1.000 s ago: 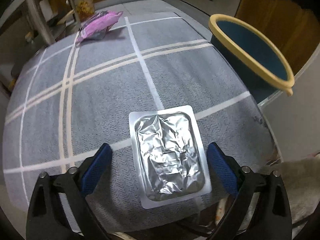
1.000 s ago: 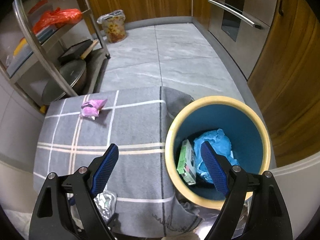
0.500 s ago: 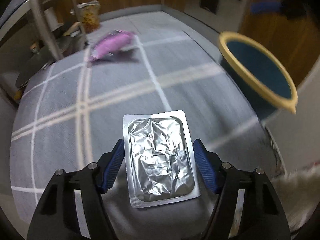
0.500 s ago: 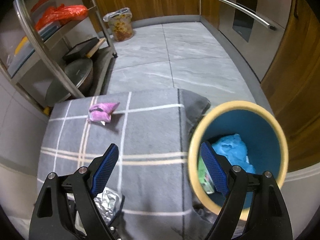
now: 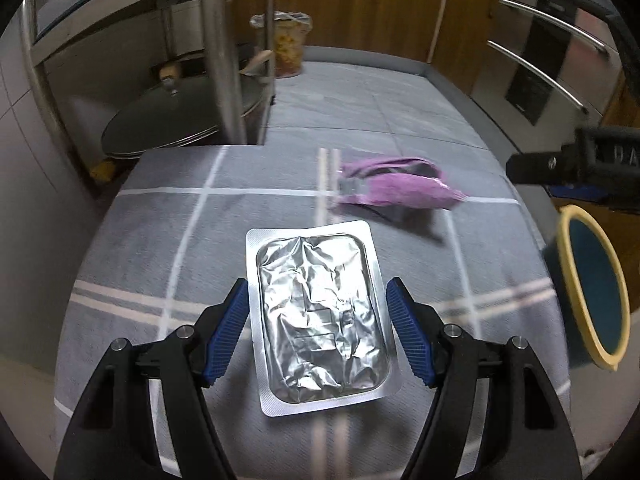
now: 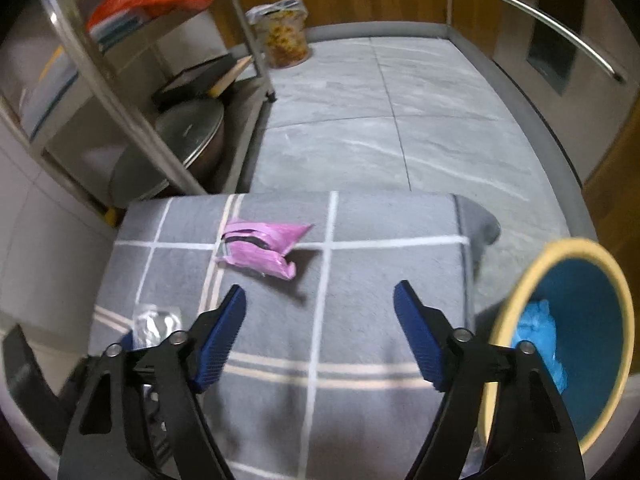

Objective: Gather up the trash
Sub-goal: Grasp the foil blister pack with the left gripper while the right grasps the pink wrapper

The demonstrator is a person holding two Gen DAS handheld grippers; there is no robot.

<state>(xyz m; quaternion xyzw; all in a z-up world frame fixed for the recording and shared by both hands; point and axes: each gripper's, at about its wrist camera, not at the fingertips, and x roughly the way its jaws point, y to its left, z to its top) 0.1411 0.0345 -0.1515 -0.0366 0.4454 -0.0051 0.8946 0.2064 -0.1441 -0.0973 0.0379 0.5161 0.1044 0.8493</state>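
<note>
Jaws of our left gripper (image 5: 316, 330) clamp the foil pack (image 5: 320, 316); our right gripper (image 6: 320, 330), just narrowed, holds nothing; pink wrapper (image 6: 262, 249) remains, bin (image 6: 576, 336) partly filled.

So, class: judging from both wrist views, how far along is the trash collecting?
Done: blue trash already lies in the bin. In hand: the left gripper is shut on the foil tray, not yet binned. Left: the pink wrapper lies on the grey cloth, ahead of the open, empty right gripper, whose jaws have just been closing.
</note>
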